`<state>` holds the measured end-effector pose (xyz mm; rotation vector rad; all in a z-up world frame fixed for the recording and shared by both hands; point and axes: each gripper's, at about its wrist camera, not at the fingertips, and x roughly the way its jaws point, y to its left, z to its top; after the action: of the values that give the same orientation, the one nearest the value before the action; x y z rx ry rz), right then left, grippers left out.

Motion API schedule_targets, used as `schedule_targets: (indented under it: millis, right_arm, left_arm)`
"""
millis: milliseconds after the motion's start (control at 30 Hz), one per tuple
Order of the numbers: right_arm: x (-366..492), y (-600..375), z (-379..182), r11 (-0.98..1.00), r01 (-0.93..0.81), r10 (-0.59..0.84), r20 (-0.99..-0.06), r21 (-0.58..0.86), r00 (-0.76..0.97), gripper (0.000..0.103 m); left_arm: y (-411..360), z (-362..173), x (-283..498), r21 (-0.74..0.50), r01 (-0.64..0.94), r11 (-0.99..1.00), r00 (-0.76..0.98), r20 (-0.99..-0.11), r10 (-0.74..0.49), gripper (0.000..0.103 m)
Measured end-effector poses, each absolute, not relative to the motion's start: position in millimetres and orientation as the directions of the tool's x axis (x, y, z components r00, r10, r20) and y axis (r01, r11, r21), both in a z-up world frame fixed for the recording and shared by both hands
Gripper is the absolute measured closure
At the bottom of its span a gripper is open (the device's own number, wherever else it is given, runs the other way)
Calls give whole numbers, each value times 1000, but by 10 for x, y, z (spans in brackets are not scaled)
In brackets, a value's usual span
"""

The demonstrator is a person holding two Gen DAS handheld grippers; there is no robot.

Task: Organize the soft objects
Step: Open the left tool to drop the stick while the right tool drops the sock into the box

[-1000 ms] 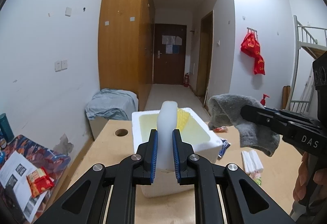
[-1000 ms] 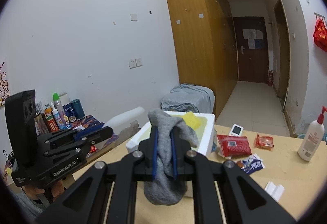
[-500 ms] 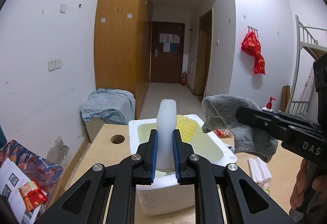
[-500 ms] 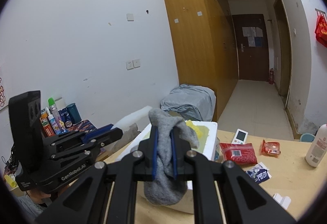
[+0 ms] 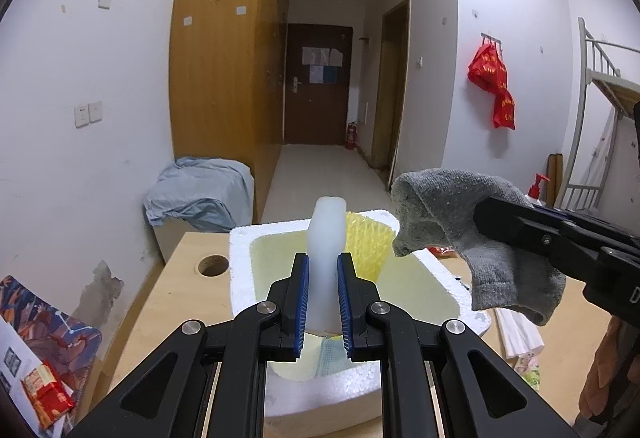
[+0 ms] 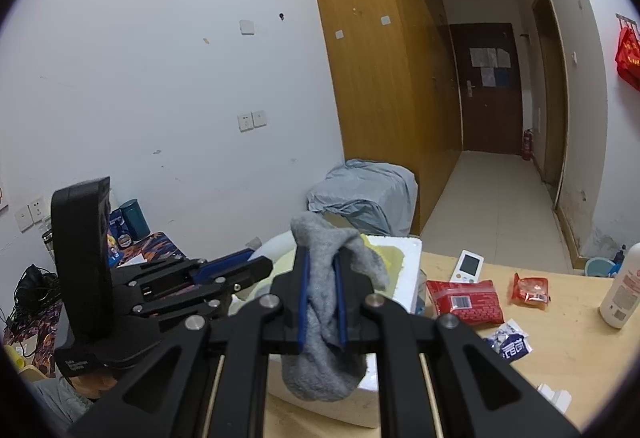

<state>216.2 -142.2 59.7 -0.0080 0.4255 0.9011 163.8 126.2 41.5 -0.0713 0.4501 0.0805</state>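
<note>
My left gripper [image 5: 323, 268] is shut on a pale white soft block [image 5: 326, 234] that stands upright between the blue pads, over the white foam box [image 5: 240, 278]. A yellow bumpy soft piece [image 5: 366, 246] leans inside the box at its far side. My right gripper [image 6: 320, 270] is shut on a grey sock [image 6: 324, 374] that droops below the fingers; in the left wrist view that grey sock [image 5: 452, 222] hangs at the box's right rim. In the right wrist view the left gripper [image 6: 256, 266] reaches in from the left over the foam box [image 6: 400, 278].
The wooden table [image 6: 560, 338] carries red snack packets [image 6: 464, 300], a small white device [image 6: 468, 265], a blue-white sachet [image 6: 510, 344] and a lotion bottle [image 6: 622, 292]. A round hole [image 5: 213, 265] sits left of the box. A cluttered low surface [image 5: 44, 350] lies lower left.
My left gripper has moved forward and slightly down with the white block, from in front of the box to over it. The right gripper with the sock has drifted closer to the box.
</note>
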Motion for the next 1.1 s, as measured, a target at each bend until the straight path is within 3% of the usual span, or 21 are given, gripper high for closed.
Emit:
schedule_targets:
  millis: [300, 333, 367, 433, 467, 1100]
  right_arm:
    - [2181, -1424, 625, 636, -752, 751, -364, 173, 551, 88]
    - [2175, -1420, 627, 636, -752, 750, -364, 171, 552, 88]
    - [2173, -1418, 630, 638, -751, 749, -364, 171, 553, 88]
    - [2173, -1416, 634, 638, -751, 749, -364, 171, 554, 88]
    - [2177, -1418, 628, 639, -751, 748, -365, 169, 555, 88]
    - [2228, -1113, 616, 620, -772, 752, -387, 138, 534, 88]
  left_arm:
    - [1208, 370, 1751, -18, -91, 996, 896, -439, 74, 78]
    - [1206, 368, 1753, -14, -93, 996, 895, -439, 77, 67]
    - [1201, 364, 1752, -12, -99, 995, 894, -440, 83, 45]
    - [1217, 356, 1727, -6, -120, 993, 895, -433, 106, 17]
    - [1223, 367, 1701, -4, -135, 991, 901, -416, 121, 13]
    - [1572, 419, 1303, -14, -261, 965, 894, -381, 236, 10]
